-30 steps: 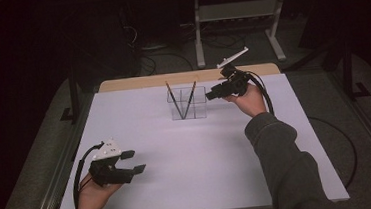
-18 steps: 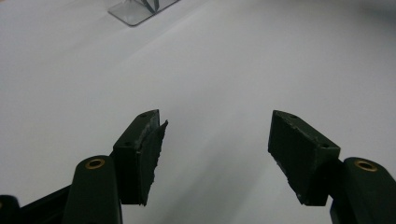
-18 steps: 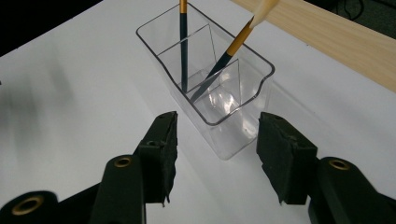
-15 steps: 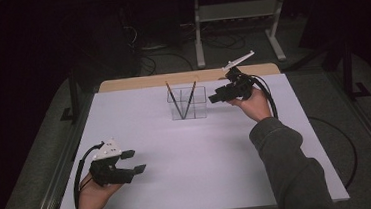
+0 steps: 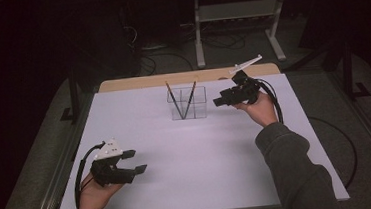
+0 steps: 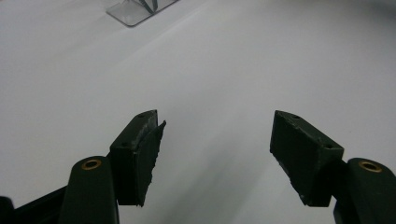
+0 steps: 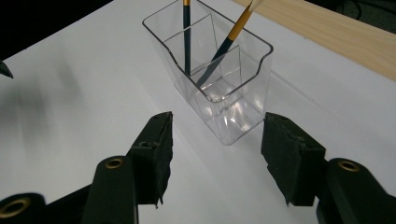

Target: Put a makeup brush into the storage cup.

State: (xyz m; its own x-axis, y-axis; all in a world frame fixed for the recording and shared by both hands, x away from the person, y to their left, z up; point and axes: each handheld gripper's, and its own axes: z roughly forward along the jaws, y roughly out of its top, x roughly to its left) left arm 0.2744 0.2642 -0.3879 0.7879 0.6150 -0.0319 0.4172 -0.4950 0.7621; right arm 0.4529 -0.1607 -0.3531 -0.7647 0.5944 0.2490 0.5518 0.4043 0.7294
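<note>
1. High view: right claw (image 5: 220,102), its jaws just opened wider and holding nothing, has drawn rightward off the clear holder (image 5: 187,103) at upper centre; the two pencils (image 5: 173,98) stand inside, so placing looks finished.
2. Left gripper view: left claw (image 6: 217,140) wide, empty, over bare table (image 6: 233,60).
3. Right gripper view: holder (image 7: 210,74) just beyond the parted pads (image 7: 156,149).

Glossy clear plastic holder (image 7: 219,88), matt white tabletop (image 5: 188,169), bare wood edge (image 7: 336,32), rough black rubber fingers (image 7: 156,154)
</note>
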